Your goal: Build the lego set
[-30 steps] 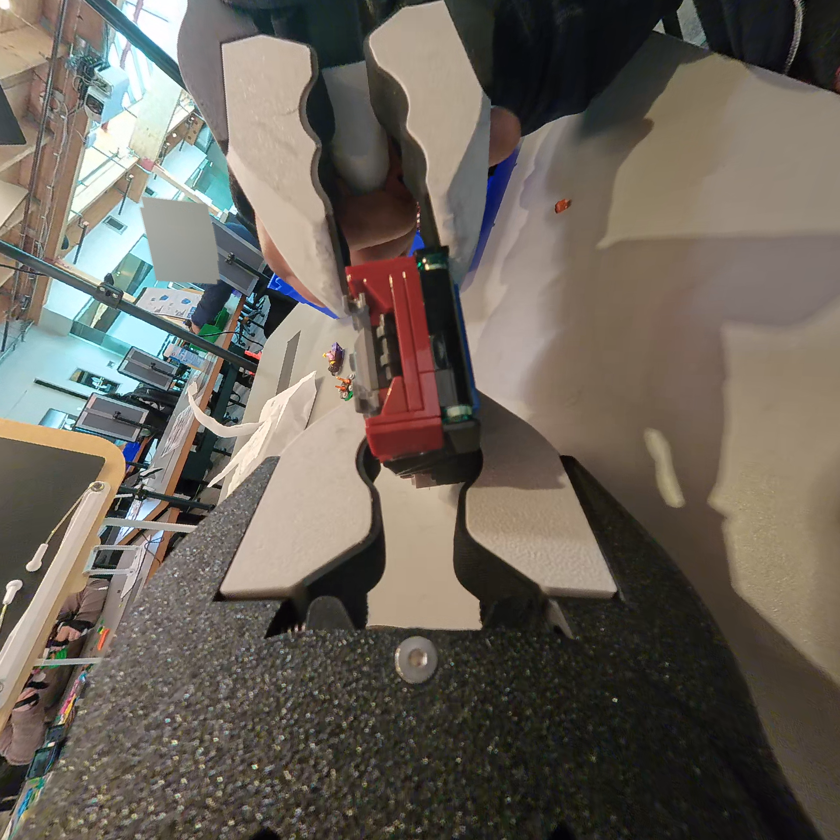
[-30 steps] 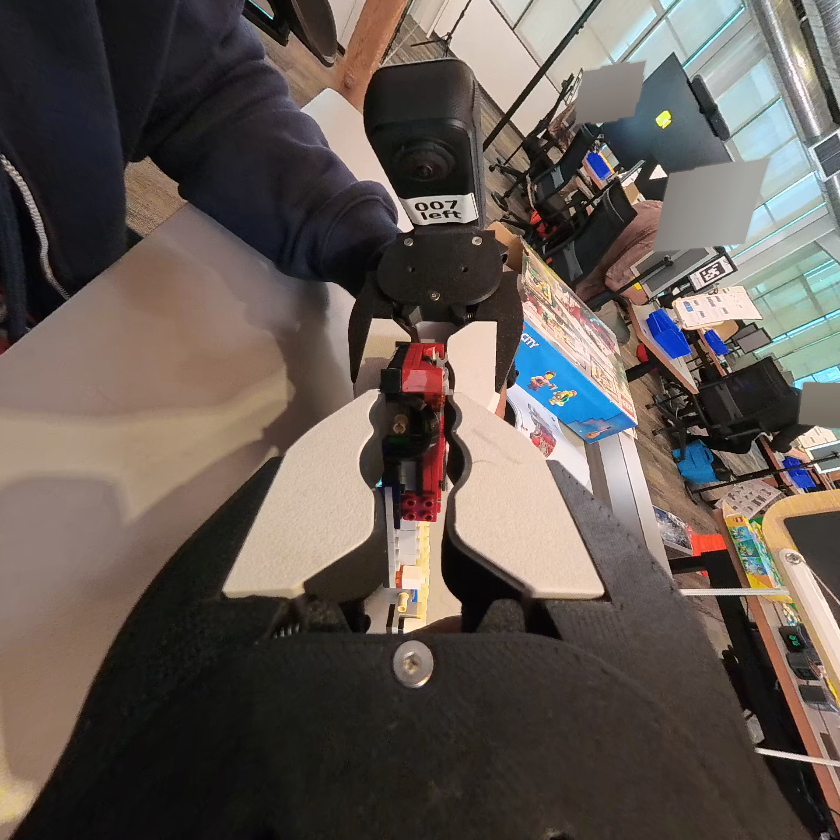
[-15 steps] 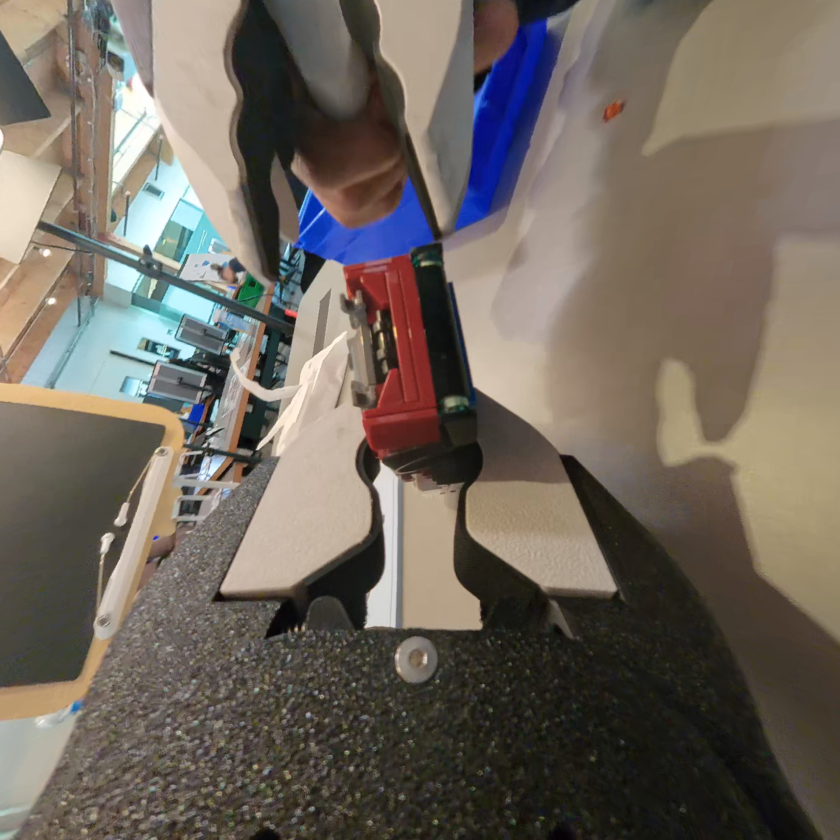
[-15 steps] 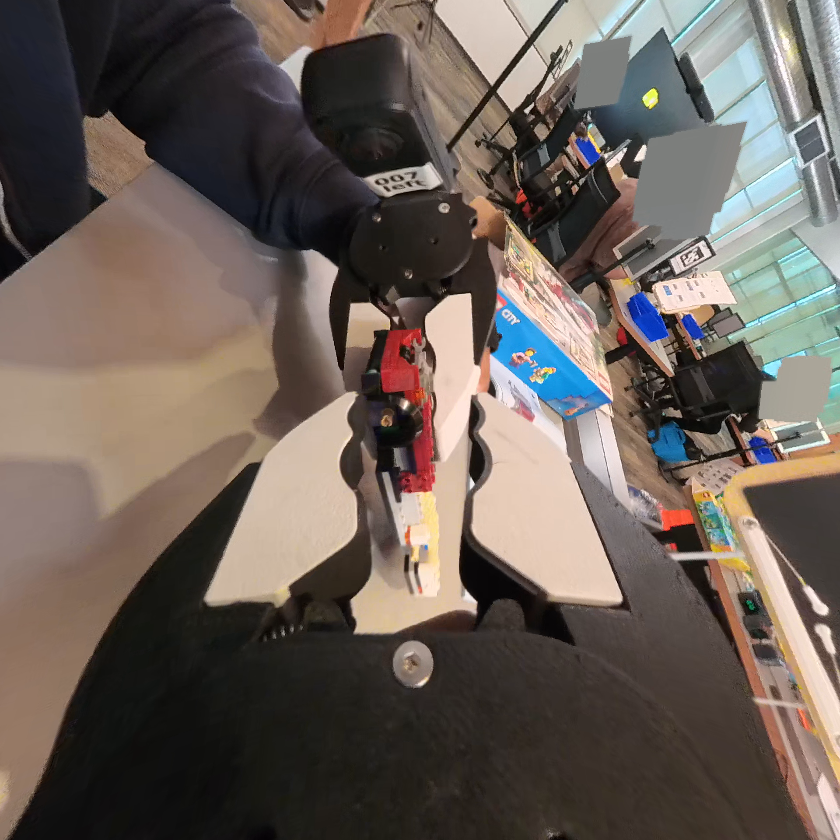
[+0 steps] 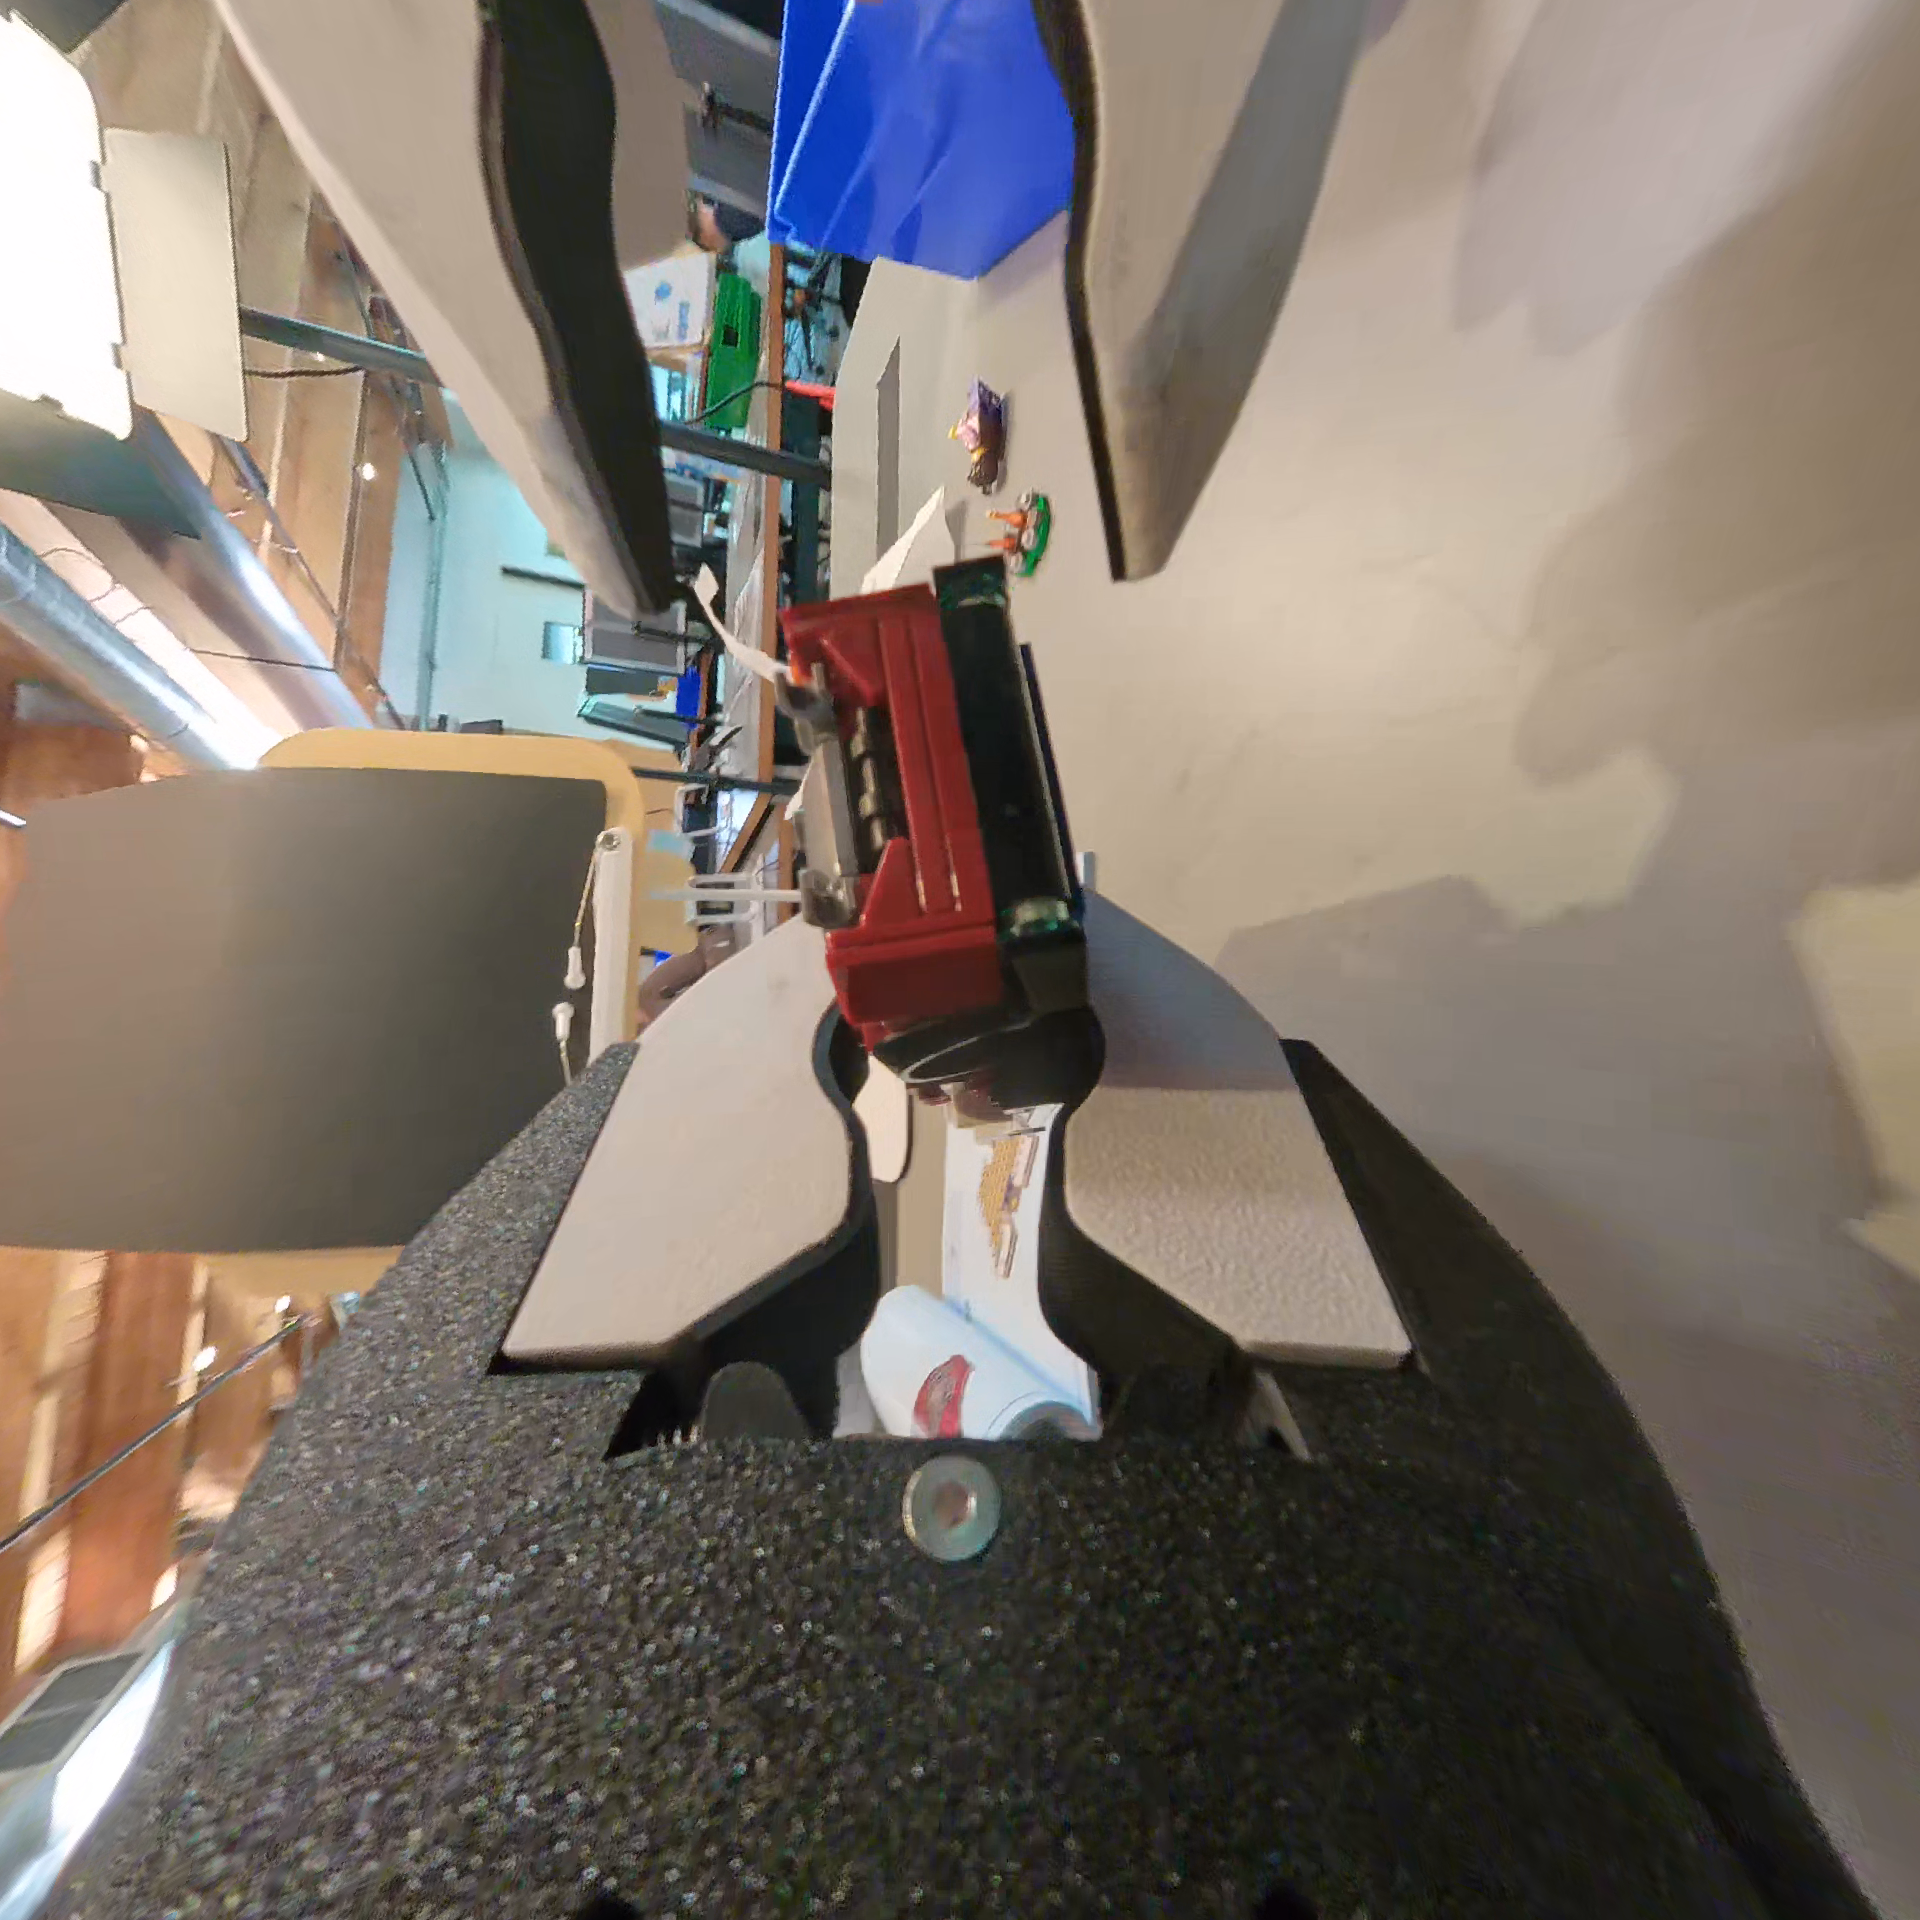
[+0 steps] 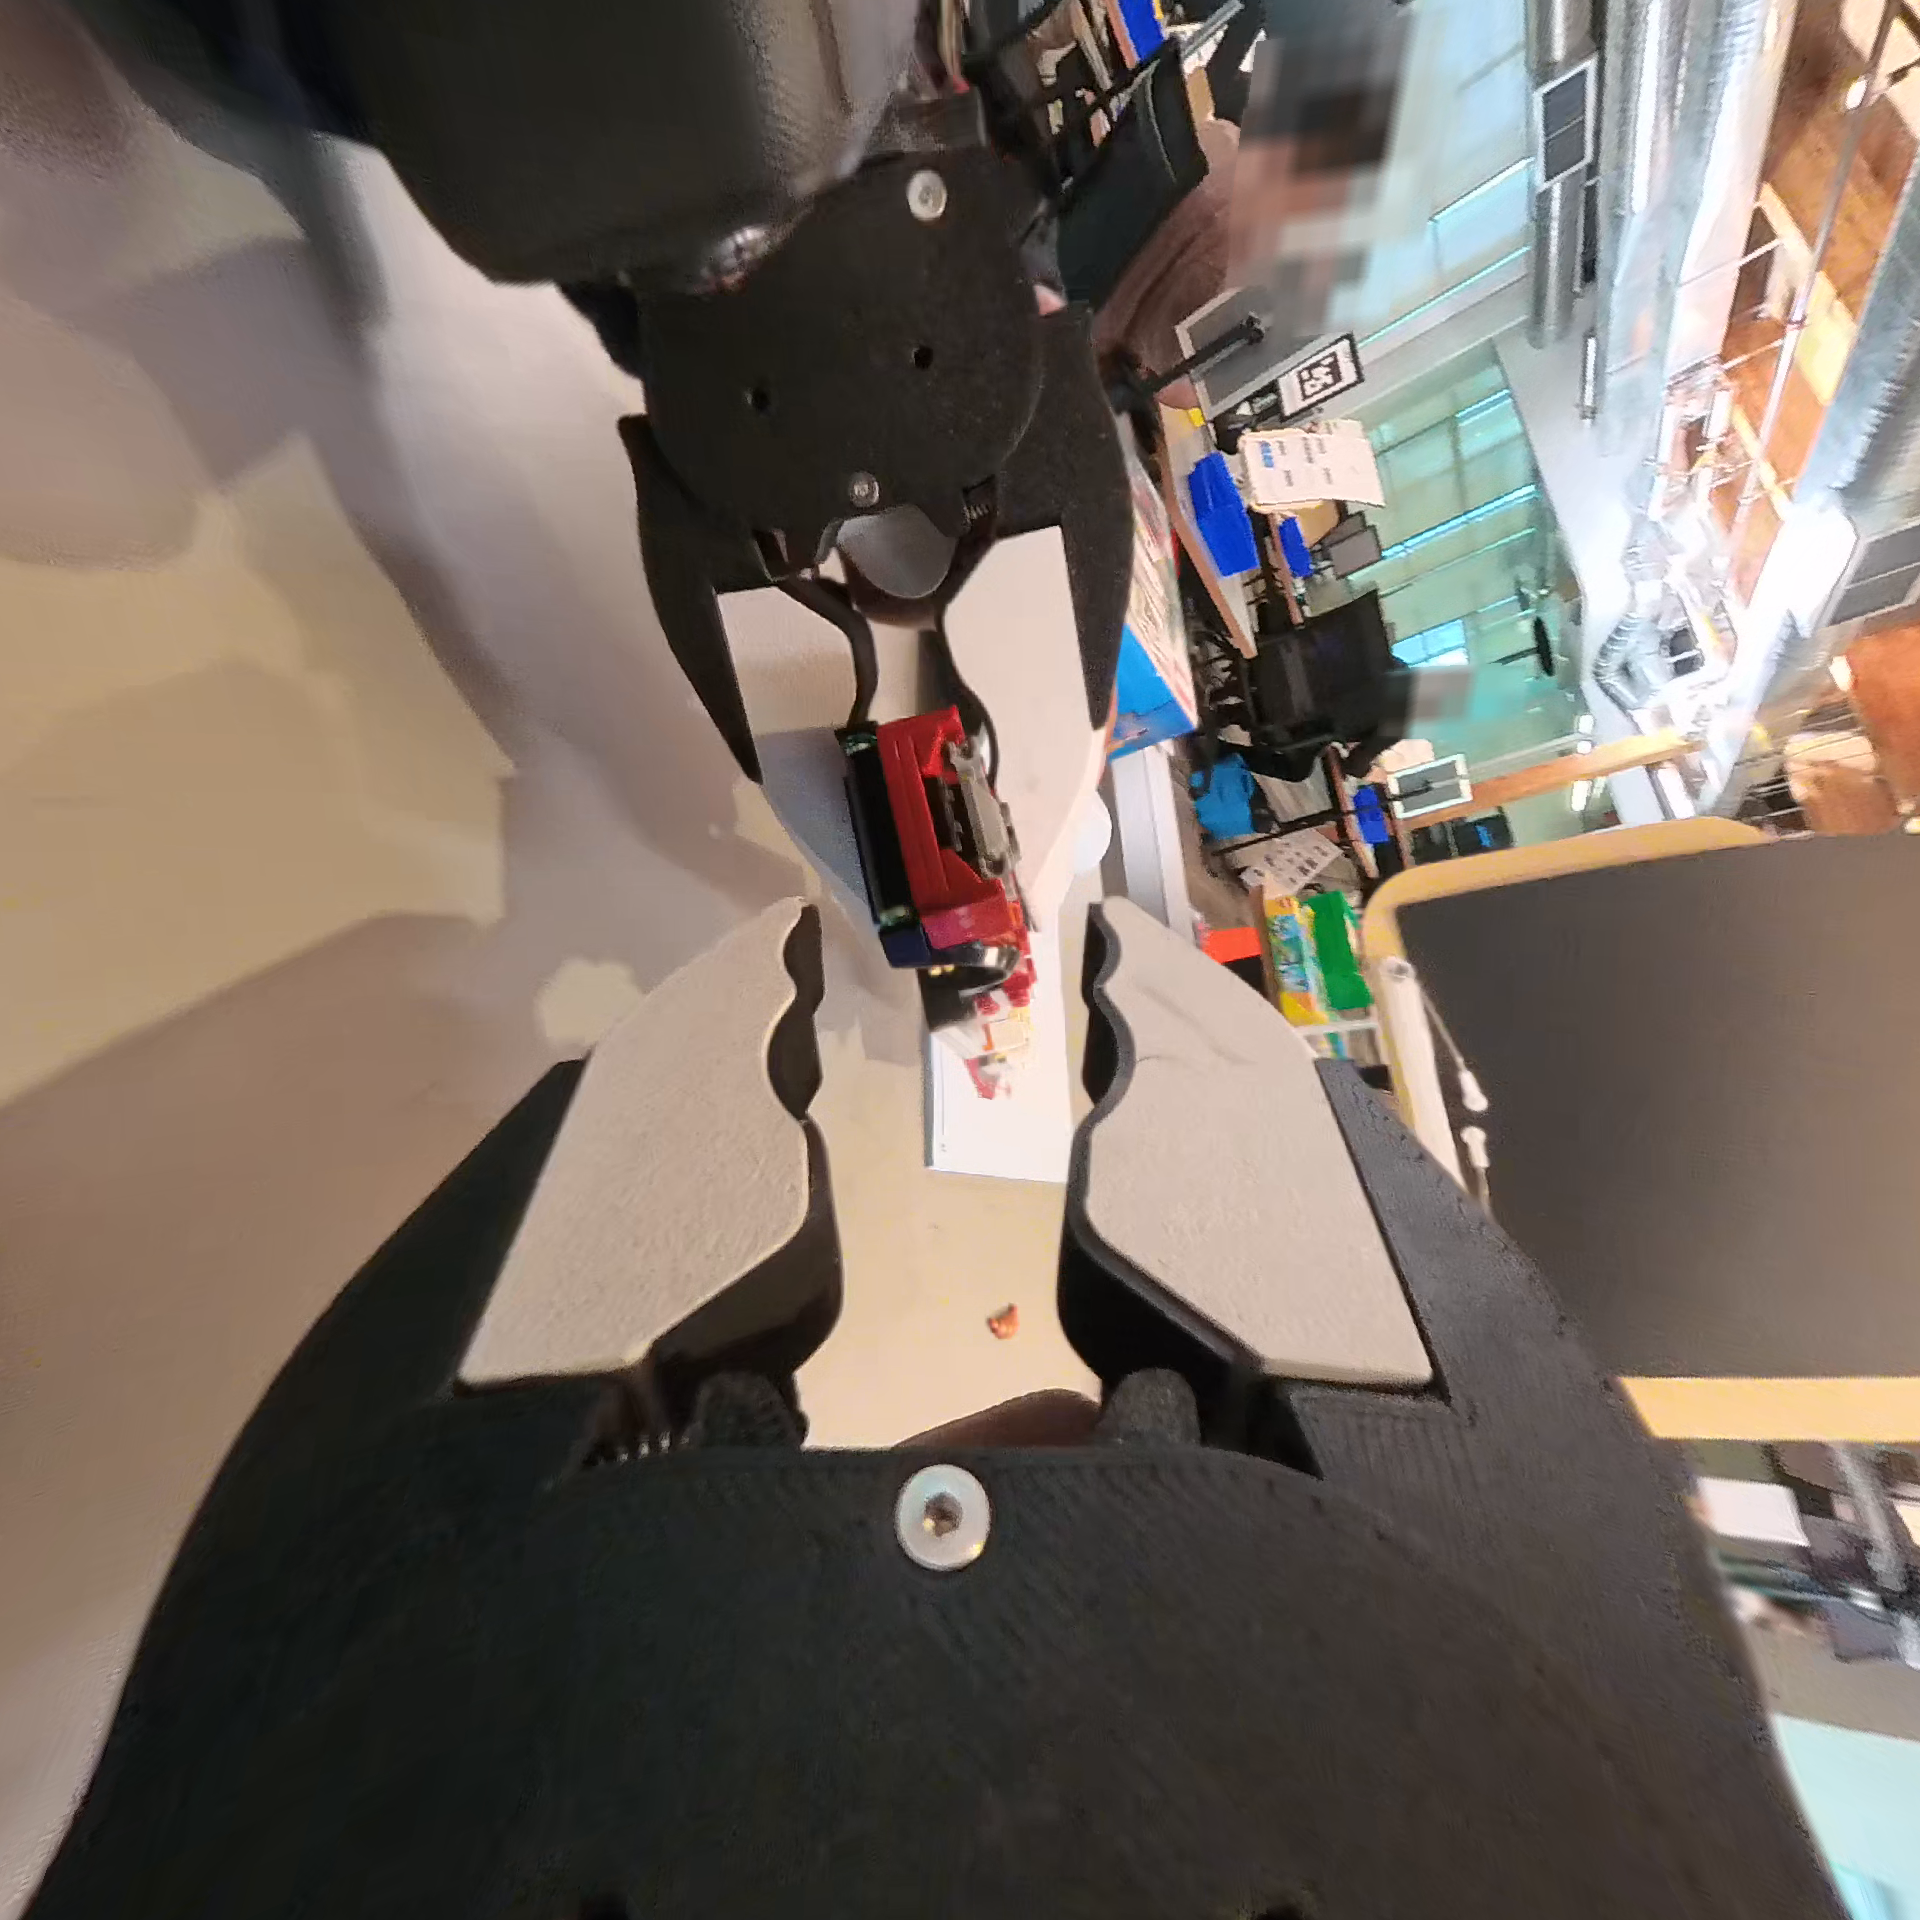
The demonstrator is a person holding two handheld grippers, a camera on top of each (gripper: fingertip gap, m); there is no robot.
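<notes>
My left gripper (image 5: 956, 987) is shut on a red and black toy brick vehicle (image 5: 925, 790), and both pads press its lower end. It holds the vehicle above the pale table (image 5: 1455, 727). The right wrist view shows the same vehicle (image 6: 930, 831) in the left gripper (image 6: 935, 831), coming in from above. My right gripper (image 6: 951, 987) is open. The tip of the vehicle reaches between its fingertips, with a clear gap on each side. In the left wrist view the right gripper (image 5: 888, 561) hangs spread wide just beyond the vehicle's far end.
A printed booklet (image 6: 997, 1122) lies on the table under the grippers, with a tiny orange piece (image 6: 1003, 1322) nearer. A blue box (image 5: 914, 135) and small brick figures (image 5: 982, 436) sit farther along. A black board in a wooden frame (image 6: 1662, 1091) stands off the table's edge.
My right gripper opened, let go of the brick vehicle and drew back from it. My left gripper kept its hold throughout. Both views swung round.
</notes>
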